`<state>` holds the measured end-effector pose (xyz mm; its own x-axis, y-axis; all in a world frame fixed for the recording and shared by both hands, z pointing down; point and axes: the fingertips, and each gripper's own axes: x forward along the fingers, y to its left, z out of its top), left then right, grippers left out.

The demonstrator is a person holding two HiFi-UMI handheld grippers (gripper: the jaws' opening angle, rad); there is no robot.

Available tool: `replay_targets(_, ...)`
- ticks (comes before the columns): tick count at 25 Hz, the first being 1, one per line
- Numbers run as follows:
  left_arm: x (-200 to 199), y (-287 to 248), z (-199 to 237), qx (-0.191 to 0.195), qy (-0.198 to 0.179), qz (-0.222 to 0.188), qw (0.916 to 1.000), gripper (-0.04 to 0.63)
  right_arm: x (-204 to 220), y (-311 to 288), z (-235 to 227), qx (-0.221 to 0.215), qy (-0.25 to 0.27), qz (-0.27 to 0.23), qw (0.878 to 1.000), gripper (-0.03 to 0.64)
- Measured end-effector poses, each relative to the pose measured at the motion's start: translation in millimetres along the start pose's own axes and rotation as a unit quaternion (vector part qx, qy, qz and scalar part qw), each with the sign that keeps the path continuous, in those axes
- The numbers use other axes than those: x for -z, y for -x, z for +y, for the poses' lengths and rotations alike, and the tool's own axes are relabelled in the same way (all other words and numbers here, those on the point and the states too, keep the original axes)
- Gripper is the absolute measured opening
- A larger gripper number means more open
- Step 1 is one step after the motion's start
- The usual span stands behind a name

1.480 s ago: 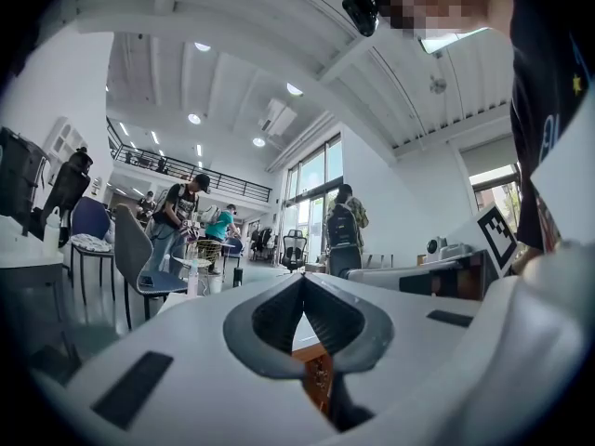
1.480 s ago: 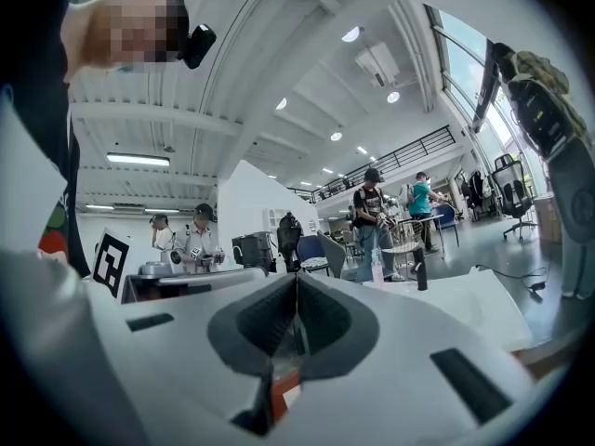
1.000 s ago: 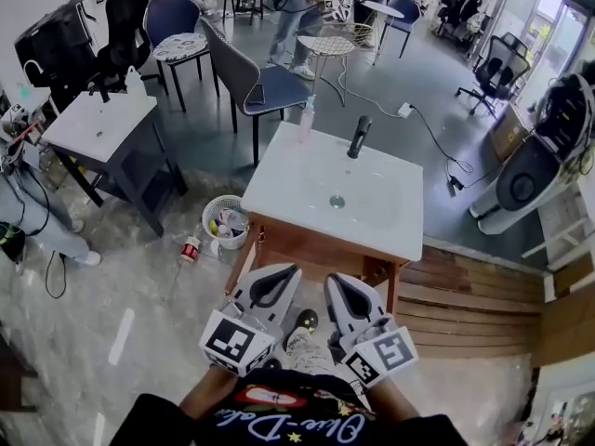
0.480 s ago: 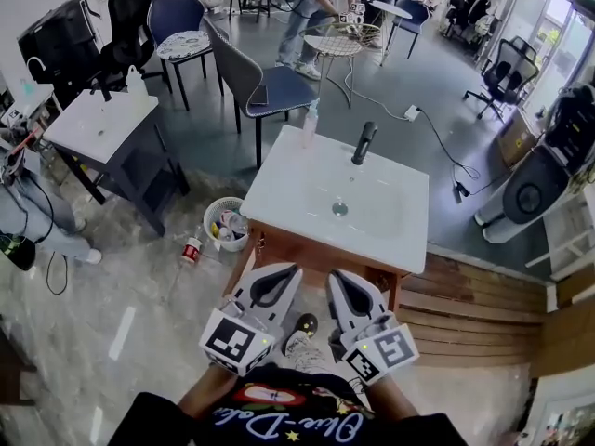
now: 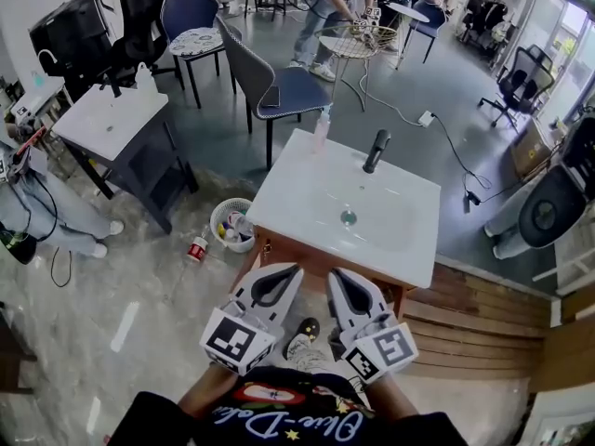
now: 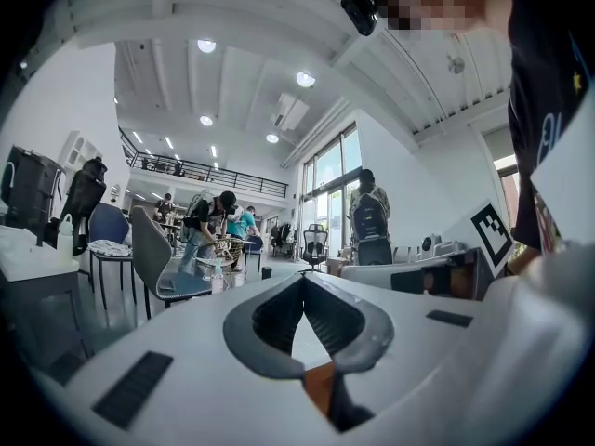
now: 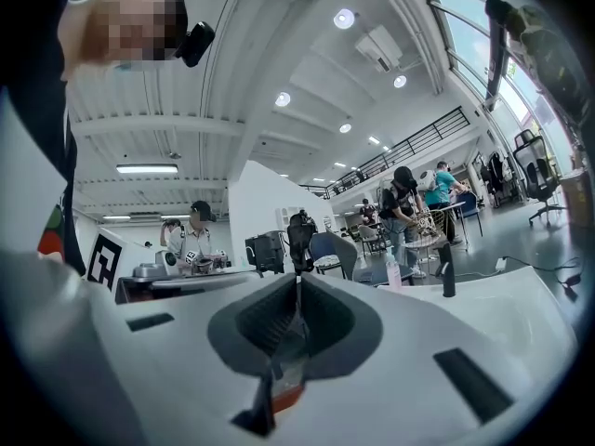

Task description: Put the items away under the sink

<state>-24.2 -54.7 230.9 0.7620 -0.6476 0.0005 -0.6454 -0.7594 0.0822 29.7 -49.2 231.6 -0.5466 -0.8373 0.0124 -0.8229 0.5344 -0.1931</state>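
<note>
L gripper (image 5: 290, 272) & R gripper (image 5: 335, 277): jaws closed, empty, held level at bottom centre, prob. approach only. Items: basket (image 5: 215, 219) and can (image 5: 196, 249) on floor, left of sink (image 5: 297, 189). None stowed.

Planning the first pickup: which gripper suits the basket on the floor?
Left, probably. The basket sits left of the sink cabinet, nearer the left gripper; the right gripper would cross over. Both shut, empty.
</note>
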Motion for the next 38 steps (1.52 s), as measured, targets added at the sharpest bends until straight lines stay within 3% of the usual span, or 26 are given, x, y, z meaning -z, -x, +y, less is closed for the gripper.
replay_targets(20,-2.3,-42.0,37.5,-0.023,-0.013,0.008,0.9996,0.008,-2.9,-43.6,-42.8,-0.018,-0.008,0.001,1.0,0.009)
replay_targets(23,-6.7,-47.5,46.7,-0.04,-0.011,0.015,0.999,0.008,-4.8,-52.4,-47.7,-0.027,-0.008,0.002,1.0,0.009)
replay_targets(38,-0.5,-99.1,76.0,-0.048,-0.002,0.008,0.9988,0.008,-10.6,-92.5,-97.7,-0.039,-0.011,0.015,0.999,0.009)
